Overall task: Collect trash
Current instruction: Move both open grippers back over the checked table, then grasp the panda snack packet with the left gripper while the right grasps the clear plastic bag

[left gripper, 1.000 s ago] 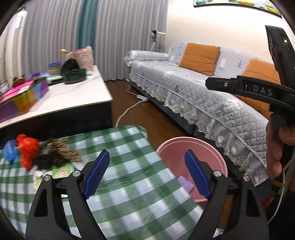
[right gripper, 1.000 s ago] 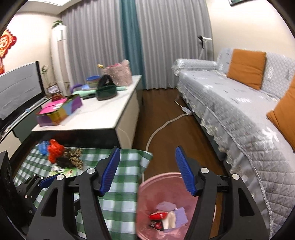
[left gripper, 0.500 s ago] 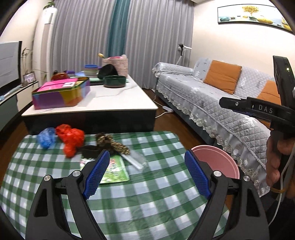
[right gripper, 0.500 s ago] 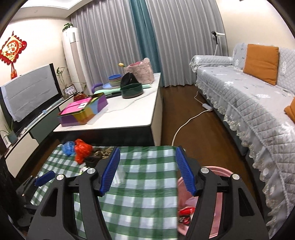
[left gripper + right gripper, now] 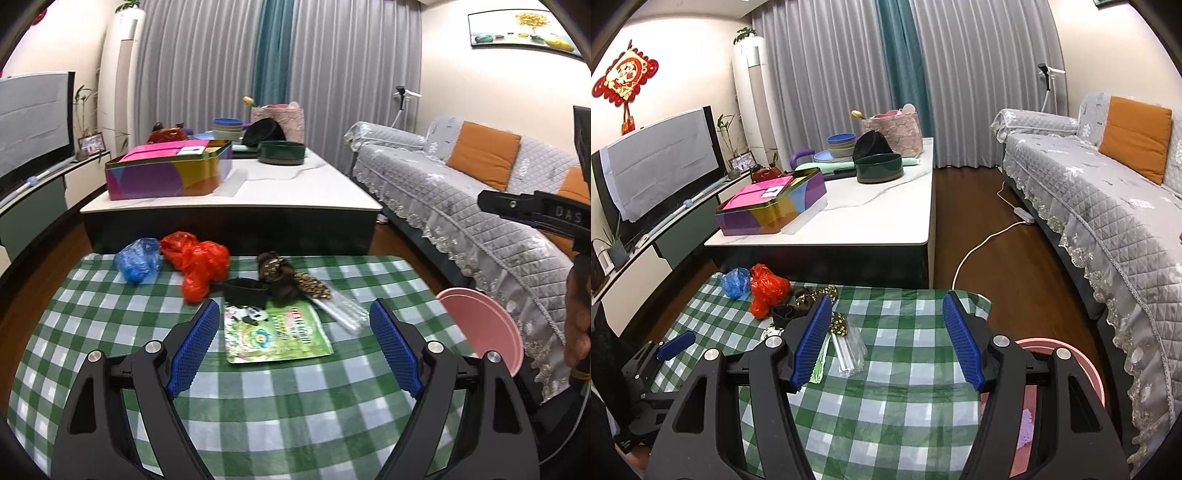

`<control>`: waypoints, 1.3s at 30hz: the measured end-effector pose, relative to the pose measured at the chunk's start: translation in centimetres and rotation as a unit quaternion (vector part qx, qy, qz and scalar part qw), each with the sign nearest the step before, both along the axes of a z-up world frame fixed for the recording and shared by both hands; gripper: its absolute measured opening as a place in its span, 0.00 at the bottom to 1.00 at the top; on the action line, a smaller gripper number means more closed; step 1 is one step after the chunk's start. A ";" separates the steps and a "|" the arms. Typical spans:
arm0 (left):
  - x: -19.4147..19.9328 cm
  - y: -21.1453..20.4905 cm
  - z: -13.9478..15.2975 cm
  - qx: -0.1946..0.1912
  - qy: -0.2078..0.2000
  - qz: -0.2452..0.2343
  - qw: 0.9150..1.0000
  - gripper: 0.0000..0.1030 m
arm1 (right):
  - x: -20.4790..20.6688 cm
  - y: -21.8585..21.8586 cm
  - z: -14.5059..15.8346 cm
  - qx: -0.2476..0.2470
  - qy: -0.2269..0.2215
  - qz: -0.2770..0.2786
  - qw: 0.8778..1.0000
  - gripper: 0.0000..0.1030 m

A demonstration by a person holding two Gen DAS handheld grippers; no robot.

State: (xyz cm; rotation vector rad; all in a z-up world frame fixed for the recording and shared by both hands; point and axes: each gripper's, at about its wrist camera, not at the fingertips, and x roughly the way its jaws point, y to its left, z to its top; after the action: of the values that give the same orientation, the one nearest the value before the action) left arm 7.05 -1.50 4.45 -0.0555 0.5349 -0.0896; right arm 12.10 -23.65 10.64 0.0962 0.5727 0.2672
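On the checked worktop (image 5: 110, 332) lies the trash: a blue bag (image 5: 137, 259), a red bag (image 5: 199, 262), a black band (image 5: 245, 292), a leopard-print wrapper (image 5: 291, 277), a clear wrapper (image 5: 343, 312) and a green packet (image 5: 275, 330) whose print is too blurred to read. Both the left tool (image 5: 290, 347) and right tool (image 5: 886, 341) gape wide, holding nothing. "DAS" shows on the right tool's body in the left view. Beside the worktop stands the pink bin (image 5: 484, 328).

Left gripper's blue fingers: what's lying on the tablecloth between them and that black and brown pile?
In the left wrist view, a flat green snack packet lies between the left gripper and the dark pile.
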 end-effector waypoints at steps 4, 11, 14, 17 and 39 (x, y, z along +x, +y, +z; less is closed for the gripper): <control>1.2 0.9 -0.9 -0.001 0.006 0.011 1.000 0.75 | 1.4 0.3 -1.2 0.006 0.013 -0.002 1.000 0.61; 3.0 1.4 -2.8 -0.006 0.025 0.009 1.000 0.60 | 3.7 0.9 -3.0 0.004 0.029 0.001 1.000 0.61; 3.6 1.6 -3.7 -0.011 0.032 0.007 0.999 0.58 | 4.4 1.3 -3.8 0.005 0.037 0.002 0.999 0.61; 4.2 2.1 -4.5 -0.016 0.042 0.013 0.999 0.58 | 5.1 1.5 -4.5 0.008 0.046 0.002 0.999 0.61; 9.0 5.2 -8.6 -0.047 0.103 0.054 0.992 0.58 | 9.4 5.6 -13.3 -0.001 0.144 0.028 0.989 0.61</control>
State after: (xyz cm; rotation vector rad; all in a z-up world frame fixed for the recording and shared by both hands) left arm 16.07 3.69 -4.20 -0.1858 0.7321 -0.0037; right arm 21.48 -18.01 -2.66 0.1177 0.8640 0.3103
